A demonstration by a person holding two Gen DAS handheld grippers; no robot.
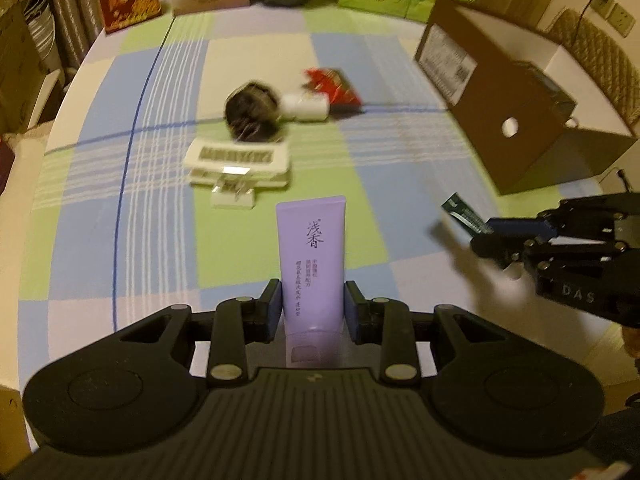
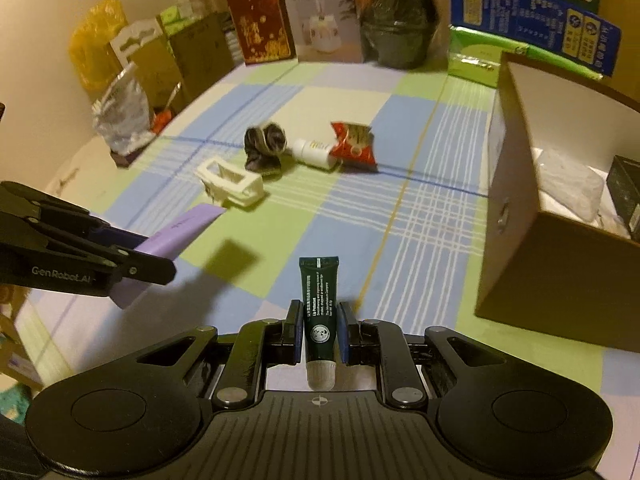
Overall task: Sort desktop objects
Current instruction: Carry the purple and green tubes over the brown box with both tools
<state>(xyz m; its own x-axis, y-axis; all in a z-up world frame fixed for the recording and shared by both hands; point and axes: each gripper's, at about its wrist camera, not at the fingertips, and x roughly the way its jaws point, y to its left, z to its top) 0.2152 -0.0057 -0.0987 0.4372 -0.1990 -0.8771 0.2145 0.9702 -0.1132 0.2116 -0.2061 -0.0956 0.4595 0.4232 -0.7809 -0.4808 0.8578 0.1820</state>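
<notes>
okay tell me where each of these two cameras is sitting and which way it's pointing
Left wrist: sits on the left tongs, looking down over the checked table; its own fingers clamp a purple tube, right tongs alongside.
Right wrist: sits on the right tongs, facing the table and cardboard box; its fingers clamp a dark green tube, left tongs alongside.
Shared: red packet, white bottle, cardboard box.

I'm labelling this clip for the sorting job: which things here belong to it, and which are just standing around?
Part of the job:
- lilac plastic tube, in the left gripper
- dark green small tube, in the right gripper
- open brown cardboard box
- white plastic holder
- red snack packet

Just standing around:
- red gift box
- dark wrapped pot
</notes>
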